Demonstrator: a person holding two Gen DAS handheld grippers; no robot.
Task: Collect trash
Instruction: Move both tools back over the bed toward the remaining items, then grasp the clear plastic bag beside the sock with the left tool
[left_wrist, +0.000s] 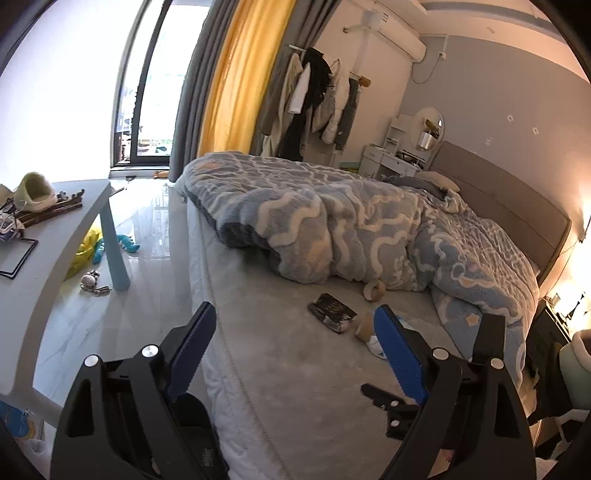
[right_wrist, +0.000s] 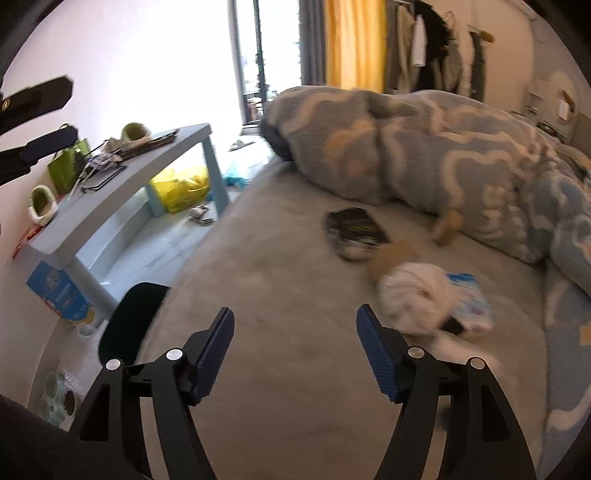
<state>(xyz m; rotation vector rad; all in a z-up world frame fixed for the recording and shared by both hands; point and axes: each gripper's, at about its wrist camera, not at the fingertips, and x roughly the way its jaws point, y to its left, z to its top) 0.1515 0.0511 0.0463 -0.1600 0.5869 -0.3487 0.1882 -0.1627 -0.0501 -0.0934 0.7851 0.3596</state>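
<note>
- The trash sits in a loose cluster on the bare part of the bed (right_wrist: 280, 295), ahead of both tongs: a dark flat packet (right_wrist: 356, 227), a brown cardboard roll (right_wrist: 393, 254) touching its near corner, and a crumpled white wad (right_wrist: 417, 299) right against that roll.
- A blue-and-white wrapper (right_wrist: 469, 299) lies just beside the wad, on the side away from the packet. This view is blurry, so finer detail is lost.
- A second cardboard roll (left_wrist: 373, 290) rests farther off, at the edge of the bunched blue duvet (left_wrist: 332, 225).
- From the left wrist camera, the packet (left_wrist: 332, 312) shows between the tips and beyond them, and the near roll (left_wrist: 364, 328) peeks out just beside the right-hand finger (left_wrist: 397, 350).
- Right tongs (right_wrist: 295, 341) are spread wide, nothing between the blue pads, hovering over the mattress short of the wad, which is ahead and to their right.
- Left tongs (left_wrist: 295, 332) are also released and carrying nothing, over the bed's near corner.
- Off to the left of both tongs is a pale blue table (left_wrist: 55, 240) with a fuzzy slipper (left_wrist: 35, 192) and dark sticks on top.
- Under the table, a yellow plastic bag (right_wrist: 183, 188) lies on the glossy floor (left_wrist: 147, 229).
- Far ahead: an orange curtain (left_wrist: 243, 74) and clothes on wall hooks (left_wrist: 314, 96).
</note>
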